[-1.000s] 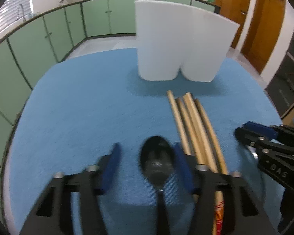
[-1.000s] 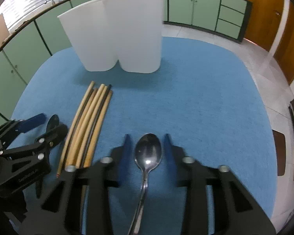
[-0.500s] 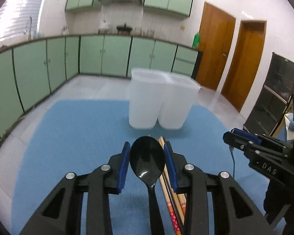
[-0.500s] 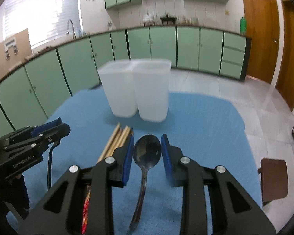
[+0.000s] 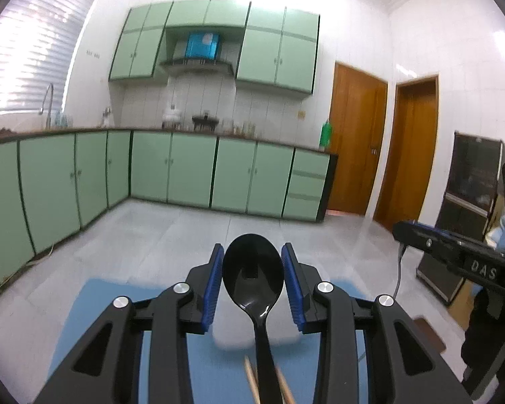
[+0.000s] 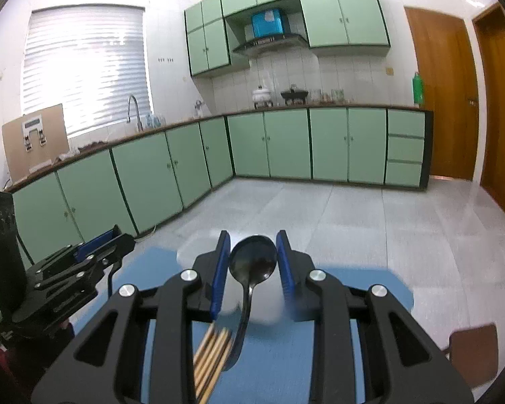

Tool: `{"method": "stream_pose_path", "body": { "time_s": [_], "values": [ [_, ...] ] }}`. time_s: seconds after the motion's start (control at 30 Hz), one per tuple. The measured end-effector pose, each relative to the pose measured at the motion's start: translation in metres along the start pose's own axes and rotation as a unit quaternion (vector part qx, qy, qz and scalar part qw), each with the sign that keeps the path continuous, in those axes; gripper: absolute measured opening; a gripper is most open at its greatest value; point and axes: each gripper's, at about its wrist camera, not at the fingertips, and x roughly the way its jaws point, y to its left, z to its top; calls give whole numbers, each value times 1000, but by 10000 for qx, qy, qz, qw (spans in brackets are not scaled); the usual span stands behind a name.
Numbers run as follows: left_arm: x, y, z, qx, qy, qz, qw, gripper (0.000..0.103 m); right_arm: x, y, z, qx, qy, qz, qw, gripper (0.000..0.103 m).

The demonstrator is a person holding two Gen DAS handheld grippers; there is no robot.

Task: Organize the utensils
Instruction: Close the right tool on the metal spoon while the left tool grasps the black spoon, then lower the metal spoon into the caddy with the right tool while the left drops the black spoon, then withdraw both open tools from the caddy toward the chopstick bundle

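My left gripper [image 5: 252, 257] is shut on the bowl of a black plastic spoon [image 5: 252, 272], held up off the table with the handle trailing back. My right gripper [image 6: 252, 252] is shut on the bowl of a shiny metal spoon [image 6: 252, 262], also lifted. Both point out over the far edge of the table. The twin white containers [image 6: 269, 313] show only as a blur behind the fingers. Wooden chopsticks [image 6: 212, 357] lie in a bundle on the mat below. Each gripper sees the other beside it: the right gripper [image 5: 400, 229], the left gripper [image 6: 123, 237].
A blue mat [image 6: 158, 269] covers the table under both grippers. Beyond its far edge lies grey tiled floor [image 6: 353, 208], ringed by green cabinets [image 6: 286, 148]. A brown seat [image 6: 474, 353] stands at lower right, a dark glass-front cabinet [image 5: 468, 202] to the right.
Both grippers rose from the mat and tilted upward, carrying their spoons. The left jaws closed onto the black spoon. Containers and chopsticks dropped low in both views.
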Motion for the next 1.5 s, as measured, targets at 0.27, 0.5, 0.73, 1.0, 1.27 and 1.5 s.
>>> {"method": "stream_pose_path", "body": {
  "time_s": [0.27, 0.5, 0.73, 1.0, 1.27, 1.5],
  "values": [
    [71, 5, 48, 61, -544, 79, 9985, 35, 60, -27, 48, 177, -85, -151, 9997, 27],
    [123, 11, 34, 37, -377, 237, 9990, 35, 110, -36, 49, 187, -37, -402, 9990, 27],
    [142, 16, 8, -31, -129, 275, 9995, 35, 143, -30, 22, 12, 202, -530, 9984, 27],
    [132, 22, -2, -14, 42, 208, 9998, 43, 139, -23, -1, -38, 417, -476, 9980, 41],
    [84, 16, 5, 119, 170, 246, 9995, 66, 88, -29, -12, 119, 319, -691, 9970, 67],
    [8, 9, -39, 54, 840, 405, 9956, 81, 20, -19, -68, 312, 607, -710, 9951, 83]
  ]
}}
